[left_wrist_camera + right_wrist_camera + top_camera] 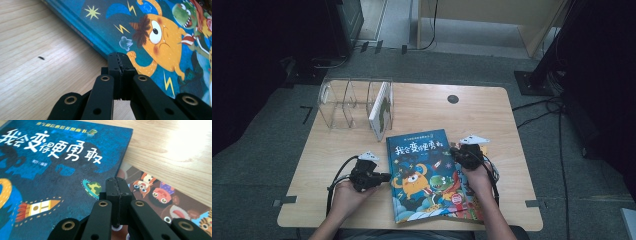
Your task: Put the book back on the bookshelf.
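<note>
Left gripper (384,177): held in the person's left hand (346,192) at the near left of the table (337,150), pointing right toward the blue picture book (424,175). In the left gripper view (119,65) the jaws are pressed together with nothing between them. The tips sit right at the book's left edge, over the corner of the cover by the orange monster; whether they touch the cover cannot be told.

Right gripper (455,150): held in the right hand (478,179) at the near right, over the book's right edge and pointing toward the far left. In the right gripper view (118,185) the jaws are likewise fully closed, empty. The tips hover at the blue cover's right edge, near the small planet drawing; contact cannot be told.

Blue picture book (160,37) (57,182): lies flat, cover up, near centre of the table, between the two grippers. A second book (472,207) (165,200) lies under it, its cover with cartoon faces sticking out at the right and near right.

Farther back, left of centre: a clear divided rack (343,102), with a thin book (381,111) standing upright in its rightmost slot. The rack is well apart from both grippers.

Far centre: a small dark round spot (453,99) on the tabletop.
</note>
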Demonstrator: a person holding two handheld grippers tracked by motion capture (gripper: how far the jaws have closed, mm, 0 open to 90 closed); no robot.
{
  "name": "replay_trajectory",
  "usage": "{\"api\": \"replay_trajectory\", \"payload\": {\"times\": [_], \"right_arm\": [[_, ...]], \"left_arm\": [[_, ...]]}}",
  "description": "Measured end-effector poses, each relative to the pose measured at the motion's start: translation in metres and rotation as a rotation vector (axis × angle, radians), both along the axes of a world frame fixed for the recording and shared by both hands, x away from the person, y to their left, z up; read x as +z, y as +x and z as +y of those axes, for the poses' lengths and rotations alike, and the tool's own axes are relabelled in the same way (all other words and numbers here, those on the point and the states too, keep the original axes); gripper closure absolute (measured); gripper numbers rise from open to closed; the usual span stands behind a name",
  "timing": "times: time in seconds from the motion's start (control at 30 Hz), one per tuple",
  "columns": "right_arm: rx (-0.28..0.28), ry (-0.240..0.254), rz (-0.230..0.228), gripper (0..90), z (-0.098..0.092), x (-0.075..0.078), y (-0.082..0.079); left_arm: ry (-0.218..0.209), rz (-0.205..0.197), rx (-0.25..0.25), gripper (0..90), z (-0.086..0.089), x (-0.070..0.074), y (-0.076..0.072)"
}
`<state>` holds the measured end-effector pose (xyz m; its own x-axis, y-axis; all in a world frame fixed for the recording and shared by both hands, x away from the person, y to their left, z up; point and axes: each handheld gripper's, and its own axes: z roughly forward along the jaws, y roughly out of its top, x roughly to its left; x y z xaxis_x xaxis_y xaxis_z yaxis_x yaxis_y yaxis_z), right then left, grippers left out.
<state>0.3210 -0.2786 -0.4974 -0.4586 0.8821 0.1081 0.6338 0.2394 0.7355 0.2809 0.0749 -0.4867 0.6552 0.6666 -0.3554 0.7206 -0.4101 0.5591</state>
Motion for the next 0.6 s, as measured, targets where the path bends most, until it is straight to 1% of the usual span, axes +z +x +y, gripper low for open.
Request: {"api": "replay_trajectory", "payload": {"times": [0.13, 0.23, 0.27, 0.3, 0.37, 0.5, 0.6], "right_arm": [[-0.02, -0.001, -0.003, 90.0, 0.0, 0.0, 0.006], [-0.037, 0.019, -0.005, 90.0, -0.001, -0.001, 0.012], [-0.037, 0.019, -0.005, 90.0, -0.001, -0.001, 0.012], [-0.041, 0.039, 0.011, 90.0, -0.003, -0.001, 0.016], [-0.04, 0.039, 0.038, 90.0, -0.004, 0.001, 0.02], [-0.032, 0.047, 0.05, 90.0, -0.008, 0.003, 0.017], [-0.028, 0.055, 0.061, 90.0, -0.011, 0.005, 0.01]], "left_arm": [[-0.01, -0.002, 0.0, 90.0, -0.005, -0.001, -0.003], [-0.016, -0.011, 0.004, 90.0, -0.008, -0.002, -0.005], [-0.016, -0.011, 0.004, 90.0, -0.008, -0.002, -0.005], [-0.019, -0.015, 0.013, 90.0, -0.01, -0.002, -0.006], [-0.019, -0.024, 0.019, 90.0, -0.01, -0.002, -0.007], [-0.02, -0.028, 0.022, 90.0, -0.012, -0.002, -0.008], [-0.016, -0.026, 0.017, 90.0, -0.013, -0.002, -0.008]]}}
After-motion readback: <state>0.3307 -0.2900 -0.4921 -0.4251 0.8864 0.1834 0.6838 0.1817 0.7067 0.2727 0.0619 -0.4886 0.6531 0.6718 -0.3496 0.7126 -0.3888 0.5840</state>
